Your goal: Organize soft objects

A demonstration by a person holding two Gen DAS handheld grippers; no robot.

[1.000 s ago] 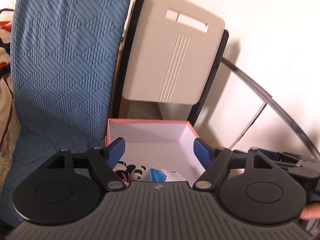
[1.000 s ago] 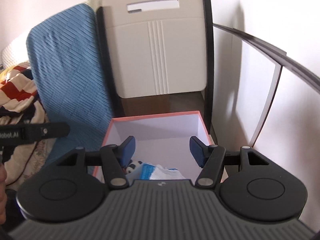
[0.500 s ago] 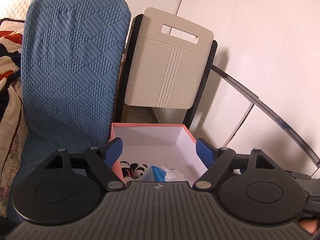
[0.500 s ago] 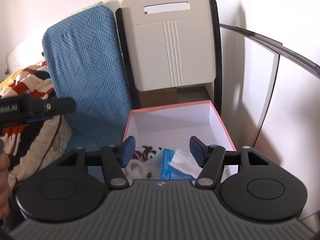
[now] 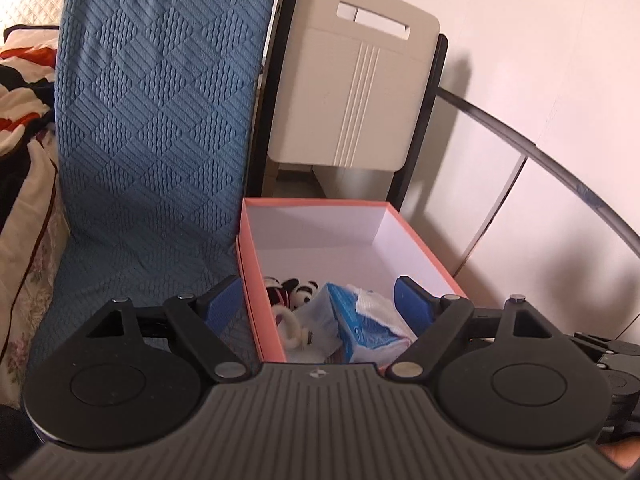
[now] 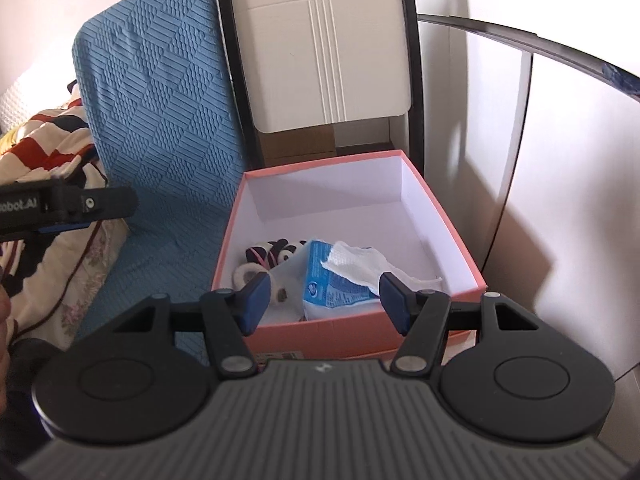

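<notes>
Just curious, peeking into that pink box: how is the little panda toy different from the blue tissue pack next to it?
The panda toy is a black-and-white plush; the tissue pack is a blue printed wrapper. The panda toy lies toward the box's left wall, the tissue pack toward the middle. A white tissue sticks out of the tissue pack; the panda toy is partly hidden behind it. Both sit inside the pink box, near its front, untouched by either gripper.
</notes>
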